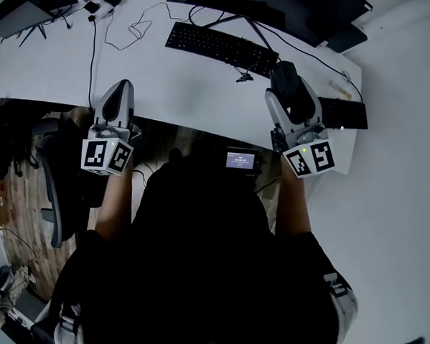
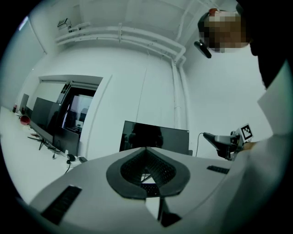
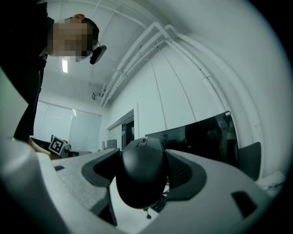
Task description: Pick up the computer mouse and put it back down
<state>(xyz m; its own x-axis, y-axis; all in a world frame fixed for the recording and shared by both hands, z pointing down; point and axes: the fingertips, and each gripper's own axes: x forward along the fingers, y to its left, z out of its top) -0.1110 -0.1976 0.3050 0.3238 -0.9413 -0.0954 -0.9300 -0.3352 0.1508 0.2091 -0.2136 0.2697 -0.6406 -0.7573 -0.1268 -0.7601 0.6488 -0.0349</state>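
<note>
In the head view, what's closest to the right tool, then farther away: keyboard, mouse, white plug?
1. computer mouse: held in the right tool.
2. keyboard: just to its left on the desk.
3. white plug: far left desk corner.

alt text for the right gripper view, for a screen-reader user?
A black computer mouse is clamped between the grey jaws of the right gripper and fills the lower centre of the view. Behind it are a dark monitor at right and a white wall with pipes running up it.
</note>
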